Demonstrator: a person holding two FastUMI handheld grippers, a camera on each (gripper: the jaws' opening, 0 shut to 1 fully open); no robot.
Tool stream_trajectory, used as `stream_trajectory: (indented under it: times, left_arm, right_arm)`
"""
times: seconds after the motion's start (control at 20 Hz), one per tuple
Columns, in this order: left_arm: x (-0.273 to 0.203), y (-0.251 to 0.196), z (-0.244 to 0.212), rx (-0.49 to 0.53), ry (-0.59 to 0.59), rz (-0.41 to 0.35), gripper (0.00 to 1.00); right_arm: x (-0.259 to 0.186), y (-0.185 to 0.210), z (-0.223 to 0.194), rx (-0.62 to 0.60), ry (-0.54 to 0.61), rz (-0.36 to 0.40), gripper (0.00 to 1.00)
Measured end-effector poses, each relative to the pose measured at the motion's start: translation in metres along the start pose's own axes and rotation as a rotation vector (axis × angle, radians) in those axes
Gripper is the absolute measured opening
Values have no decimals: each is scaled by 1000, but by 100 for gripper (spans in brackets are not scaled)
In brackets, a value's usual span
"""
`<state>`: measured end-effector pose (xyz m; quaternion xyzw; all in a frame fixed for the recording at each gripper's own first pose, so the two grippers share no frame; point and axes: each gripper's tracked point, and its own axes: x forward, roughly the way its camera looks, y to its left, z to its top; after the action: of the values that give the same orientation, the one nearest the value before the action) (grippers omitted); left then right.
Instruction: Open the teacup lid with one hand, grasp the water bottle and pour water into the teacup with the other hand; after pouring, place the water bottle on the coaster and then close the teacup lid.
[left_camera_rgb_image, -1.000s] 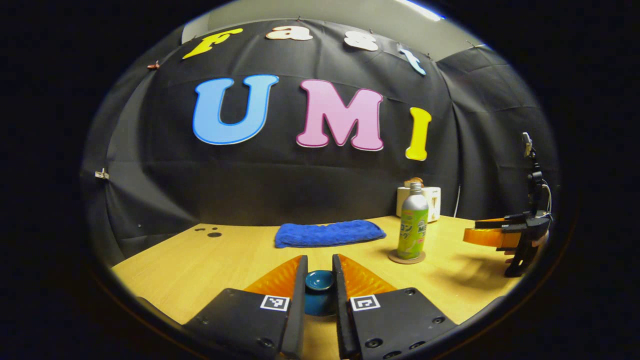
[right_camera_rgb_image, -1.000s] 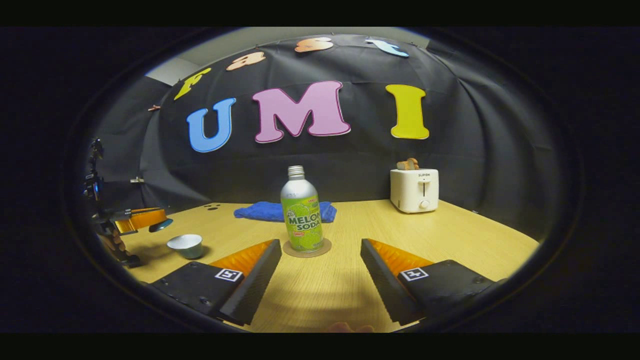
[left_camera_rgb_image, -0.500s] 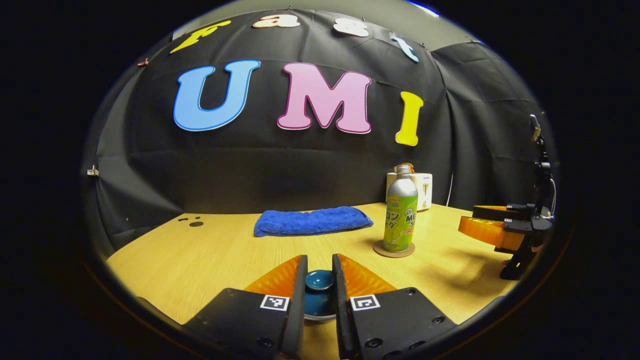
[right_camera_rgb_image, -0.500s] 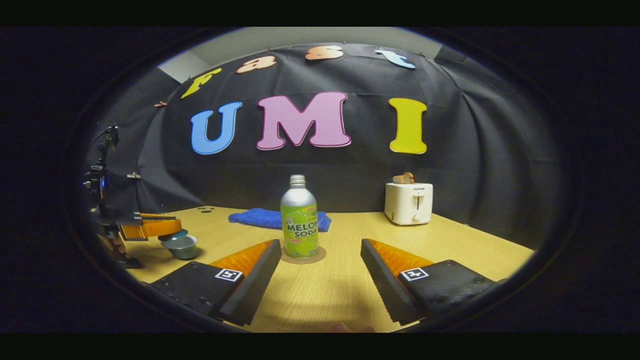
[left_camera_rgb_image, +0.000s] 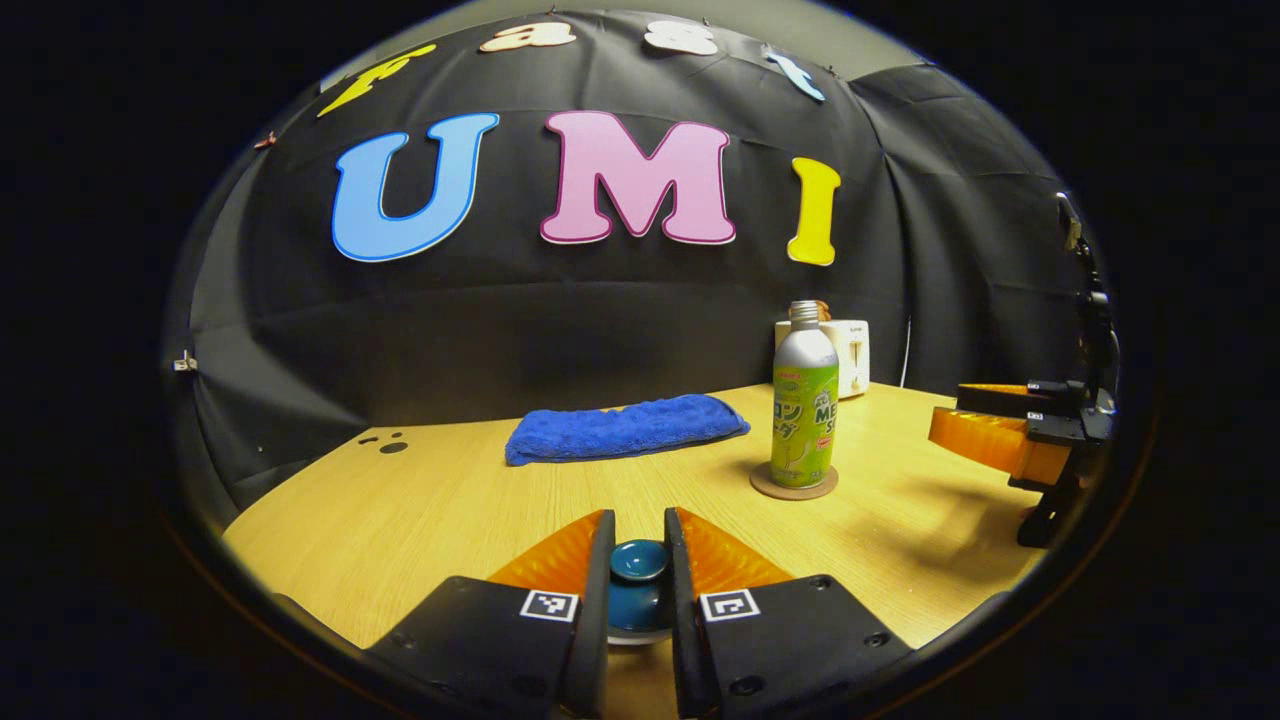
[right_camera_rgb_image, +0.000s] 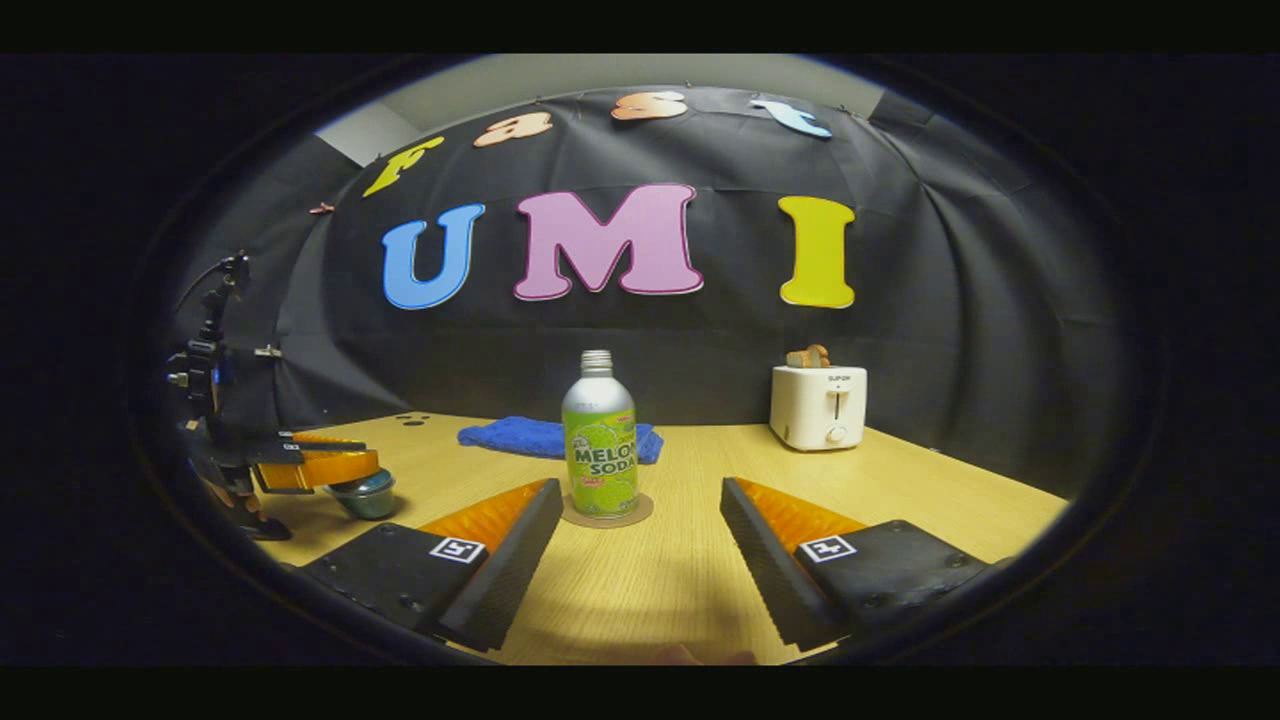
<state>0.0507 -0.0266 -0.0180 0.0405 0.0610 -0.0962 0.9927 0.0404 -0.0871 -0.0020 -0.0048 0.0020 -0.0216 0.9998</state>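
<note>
Right claw (right_camera_rgb_image: 640, 545) gapes wide before the water bottle (right_camera_rgb_image: 600, 440) standing on its coaster (right_camera_rgb_image: 607, 512).

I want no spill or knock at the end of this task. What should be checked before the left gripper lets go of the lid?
1. Water bottle upright on coaster: ok.
2. Left gripper shut on lid knob: ok.
3. Lid seated squarely on teacup: cannot tell.
4. Right gripper open, apart from the bottle: ok.
5. Water in the teacup: cannot tell.
</note>
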Motion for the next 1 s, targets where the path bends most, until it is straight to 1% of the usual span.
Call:
stream_trajectory:
  times: [0.15,0.25,0.35,0.65,0.75,0.85,0.9,1.0]
  left_arm:
    - [2,4,-3,-17,16,16,30]
    - [5,9,-7,-32,43,41,30]
    - [7,9,-10,-45,62,45,31]
    - [6,4,-10,-13,70,43,34]
    - [2,4,-9,-12,57,47,38]
    - [-5,4,-3,-8,19,57,50]
    - [-10,4,2,-4,-14,64,60]
    - [-22,3,13,1,-93,78,71]
  right_arm:
    - [0,0,0,0,0,1,98]
    - [1,-1,0,0,0,1,98]
    - [1,0,0,0,0,1,98]
    - [0,-2,0,-1,0,-13,98]
    - [1,-3,0,0,0,-13,98]
    - [1,-3,1,-1,0,-13,98]
    - [0,-4,1,-1,1,-17,98]
    - [0,-7,1,-1,0,-37,98]
